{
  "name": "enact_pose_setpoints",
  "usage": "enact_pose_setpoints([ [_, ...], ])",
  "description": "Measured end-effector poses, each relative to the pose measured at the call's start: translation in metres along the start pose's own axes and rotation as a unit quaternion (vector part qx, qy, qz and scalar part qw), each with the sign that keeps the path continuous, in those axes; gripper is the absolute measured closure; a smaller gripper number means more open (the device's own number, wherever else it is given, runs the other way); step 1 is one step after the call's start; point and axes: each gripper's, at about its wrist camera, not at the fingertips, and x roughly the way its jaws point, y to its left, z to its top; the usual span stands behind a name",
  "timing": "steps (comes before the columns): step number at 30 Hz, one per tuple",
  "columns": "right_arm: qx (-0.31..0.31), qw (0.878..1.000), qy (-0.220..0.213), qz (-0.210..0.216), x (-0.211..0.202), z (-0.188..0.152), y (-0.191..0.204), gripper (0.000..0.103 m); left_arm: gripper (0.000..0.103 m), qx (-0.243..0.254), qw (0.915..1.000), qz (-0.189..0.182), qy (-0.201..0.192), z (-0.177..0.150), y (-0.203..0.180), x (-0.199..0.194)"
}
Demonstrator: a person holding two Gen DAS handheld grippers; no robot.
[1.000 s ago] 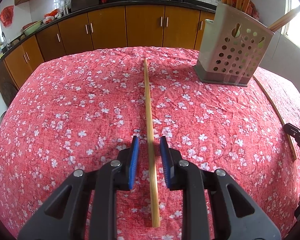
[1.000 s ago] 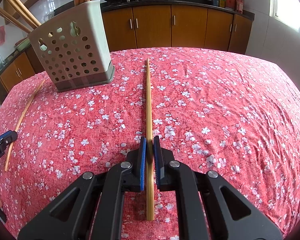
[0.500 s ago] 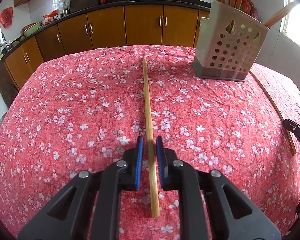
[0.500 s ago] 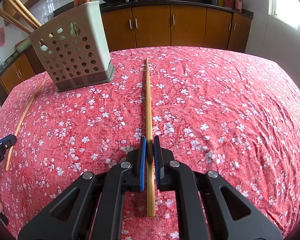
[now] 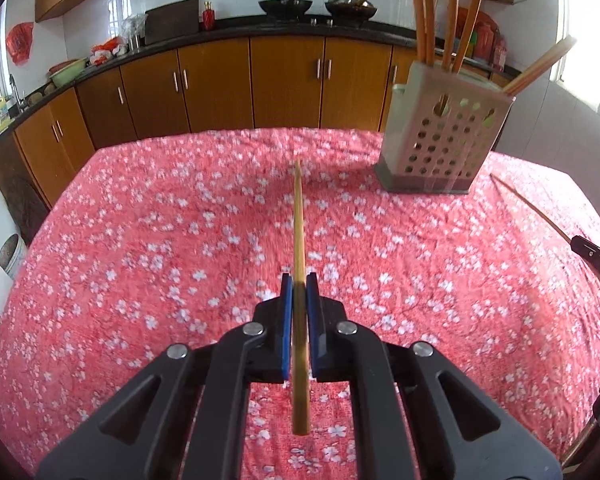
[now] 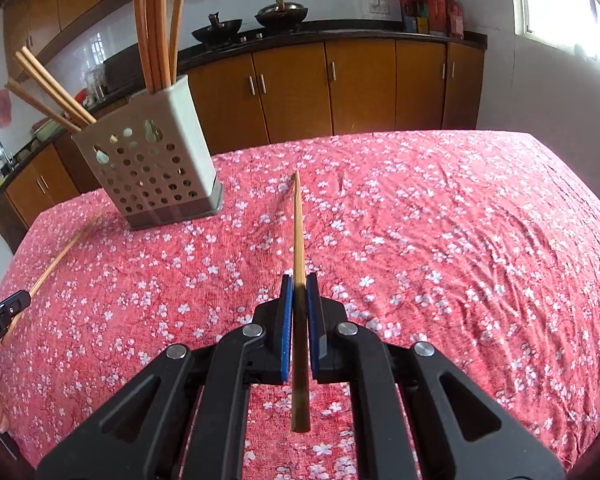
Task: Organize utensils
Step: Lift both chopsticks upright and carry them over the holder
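My left gripper (image 5: 299, 280) is shut on a long wooden chopstick (image 5: 298, 224) and holds it raised above the red floral tablecloth (image 5: 160, 248). My right gripper (image 6: 299, 282) is shut on another wooden chopstick (image 6: 298, 228), also lifted off the cloth. A grey perforated utensil holder (image 5: 440, 148) with several chopsticks in it stands at the far right in the left wrist view, and at the far left in the right wrist view (image 6: 148, 172). Each chopstick points forward, tip over the cloth.
The right gripper's chopstick (image 5: 532, 206) and tip (image 5: 596, 258) show at the right edge of the left view; the left gripper's tip (image 6: 4, 312) at the left edge of the right view. Wooden cabinets (image 5: 260, 84) and a counter with woks lie beyond the table.
My left gripper closed on its chopstick. Both grippers have risen and lifted their chopsticks off the cloth; the holder now appears higher and farther in both views.
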Motion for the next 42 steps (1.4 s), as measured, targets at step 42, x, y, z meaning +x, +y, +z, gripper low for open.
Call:
enact_pose_setpoints([
  [42,0.021,0.967,-0.211,0.138,-0.125,0.101,0.034,0.096,0.095,-0.014,0.9684,-0.122,-0.218,0.124,-0.04,-0.146],
])
